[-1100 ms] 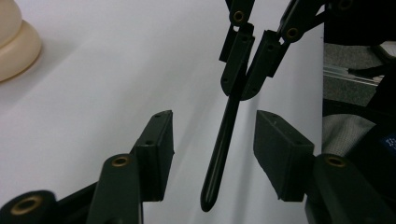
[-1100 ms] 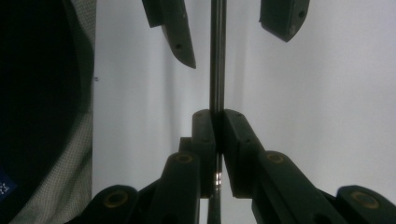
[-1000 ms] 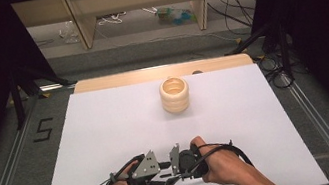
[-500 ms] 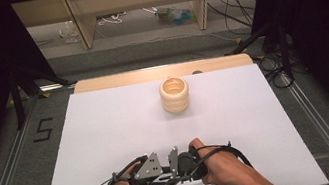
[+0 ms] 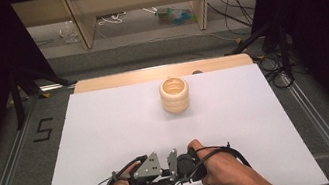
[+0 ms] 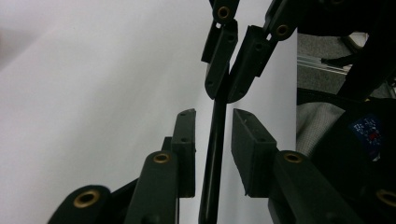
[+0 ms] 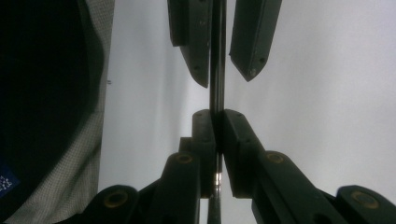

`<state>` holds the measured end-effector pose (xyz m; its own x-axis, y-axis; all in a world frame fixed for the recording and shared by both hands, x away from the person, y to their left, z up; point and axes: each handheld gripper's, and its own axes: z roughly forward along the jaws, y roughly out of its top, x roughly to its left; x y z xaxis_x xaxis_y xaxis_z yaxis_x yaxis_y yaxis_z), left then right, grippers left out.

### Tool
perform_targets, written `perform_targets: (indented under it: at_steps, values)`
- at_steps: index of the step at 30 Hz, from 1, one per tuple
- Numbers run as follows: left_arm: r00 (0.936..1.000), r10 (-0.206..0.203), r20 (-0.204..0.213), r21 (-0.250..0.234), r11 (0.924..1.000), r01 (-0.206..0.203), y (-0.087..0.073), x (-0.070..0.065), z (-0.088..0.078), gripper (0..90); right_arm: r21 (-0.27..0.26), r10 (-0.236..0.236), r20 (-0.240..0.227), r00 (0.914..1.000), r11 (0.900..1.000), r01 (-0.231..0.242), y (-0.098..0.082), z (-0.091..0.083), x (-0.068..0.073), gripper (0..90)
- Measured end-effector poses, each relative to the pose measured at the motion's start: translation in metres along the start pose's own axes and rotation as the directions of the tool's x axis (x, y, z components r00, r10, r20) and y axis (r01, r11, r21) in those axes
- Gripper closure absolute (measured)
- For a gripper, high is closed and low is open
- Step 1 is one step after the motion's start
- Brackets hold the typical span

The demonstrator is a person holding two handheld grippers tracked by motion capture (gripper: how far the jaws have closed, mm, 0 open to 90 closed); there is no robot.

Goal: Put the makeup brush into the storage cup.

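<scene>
Gripping a thin black rod [image 7: 216, 70], the right gripper [image 7: 215, 122] has its jaws clamped tight on it. Left gripper [image 6: 212, 123] jaws, just closing, stand slightly apart around the same rod, above the white table [image 5: 107, 127].

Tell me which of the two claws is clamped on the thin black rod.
The right claw: its jaws press the rod from both sides. The left claw has just been closing around the same rod, with gaps showing either side.
</scene>
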<state>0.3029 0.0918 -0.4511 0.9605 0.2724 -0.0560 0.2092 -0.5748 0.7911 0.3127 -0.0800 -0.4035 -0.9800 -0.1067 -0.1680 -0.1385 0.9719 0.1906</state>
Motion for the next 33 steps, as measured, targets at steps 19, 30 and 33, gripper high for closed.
perform_targets:
  at_steps: [19, 30, 33]
  values:
    - [0.9996, -0.012, 0.024, 0.018, 0.9998, 0.012, -0.0001, -0.001, 0.0013, 74.0, 0.007, -0.004, 0.006, 1.0, 1.0, 0.004, 0.0042, 0.0007, 0.0046, 83.9]
    - [0.9986, -0.032, 0.041, 0.019, 0.9993, 0.031, -0.0006, -0.0014, 0.0016, 76.0, -0.006, -0.032, 0.003, 0.9995, 0.999, 0.032, 0.0052, 0.0007, 0.0045, 83.9]
    - [0.9984, -0.038, 0.042, 0.018, 0.9991, 0.038, -0.0007, -0.0013, 0.0017, 76.6, -0.005, -0.032, 0.008, 0.9995, 0.999, 0.032, 0.0056, 0.0015, 0.0047, 83.9]
